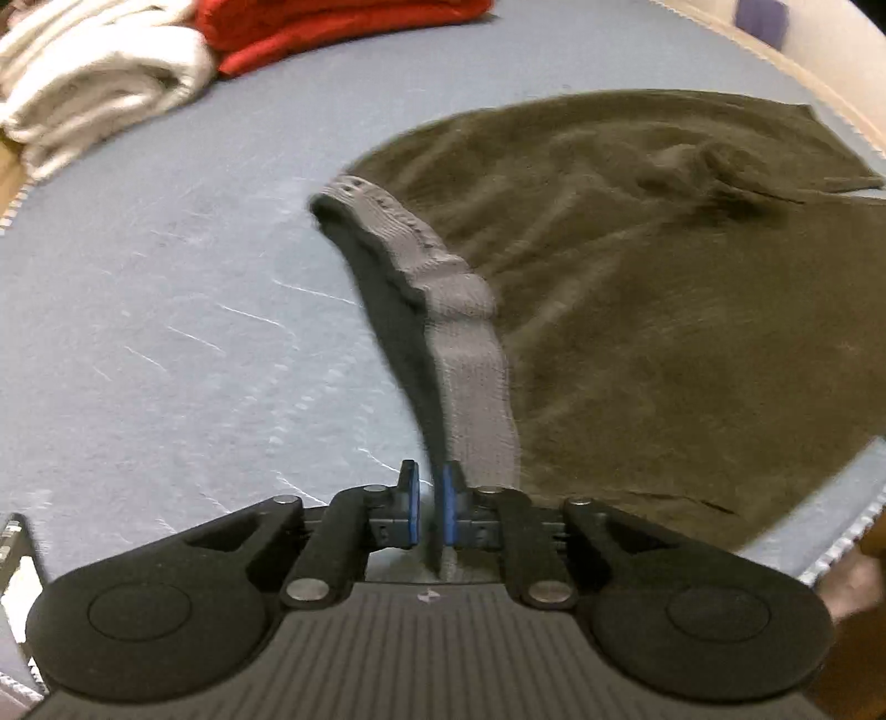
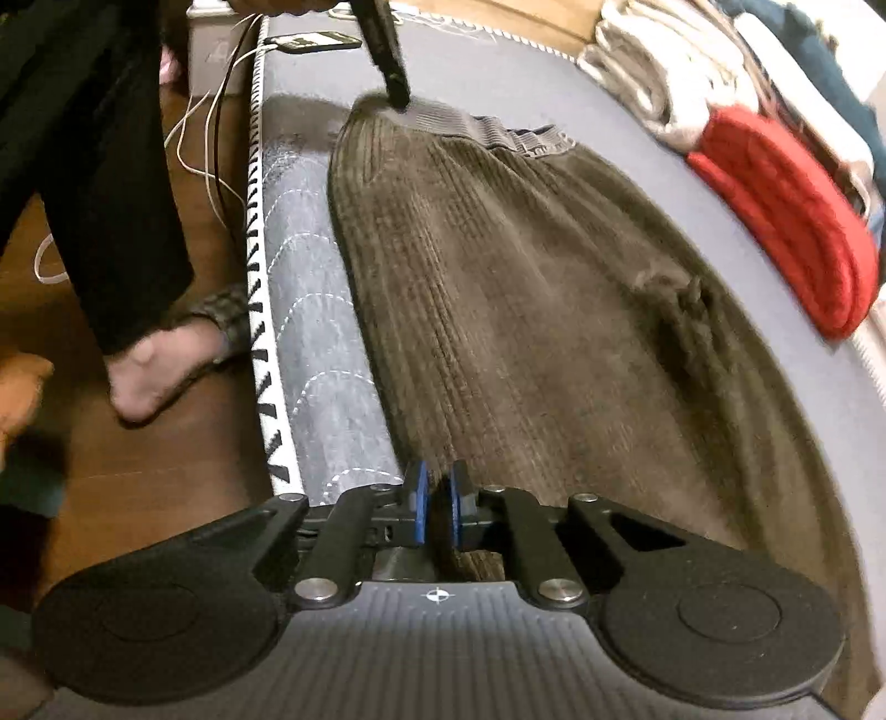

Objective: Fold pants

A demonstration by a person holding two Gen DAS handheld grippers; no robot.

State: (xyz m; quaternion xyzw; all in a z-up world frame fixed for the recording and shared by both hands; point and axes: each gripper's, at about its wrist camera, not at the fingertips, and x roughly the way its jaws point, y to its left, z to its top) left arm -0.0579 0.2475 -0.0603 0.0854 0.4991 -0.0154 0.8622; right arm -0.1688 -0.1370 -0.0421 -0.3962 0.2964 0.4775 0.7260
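Dark olive corduroy pants (image 1: 637, 310) lie spread on a blue-grey mattress (image 1: 166, 310). My left gripper (image 1: 431, 507) is shut on the grey elastic waistband (image 1: 470, 354), which rises from the cloth into its blue pads. In the right wrist view the pants (image 2: 526, 310) stretch away from me. My right gripper (image 2: 437, 507) is shut on the pants' near edge at the leg end. The left gripper (image 2: 396, 91) shows there at the far waistband (image 2: 487, 130).
Folded red cloth (image 1: 332, 27) and a white towel (image 1: 94, 83) lie at the mattress's far side; they also show in the right wrist view (image 2: 786, 221). The mattress edge (image 2: 260, 310) runs on the left, with wooden floor, the person's foot (image 2: 160, 365) and cables beyond.
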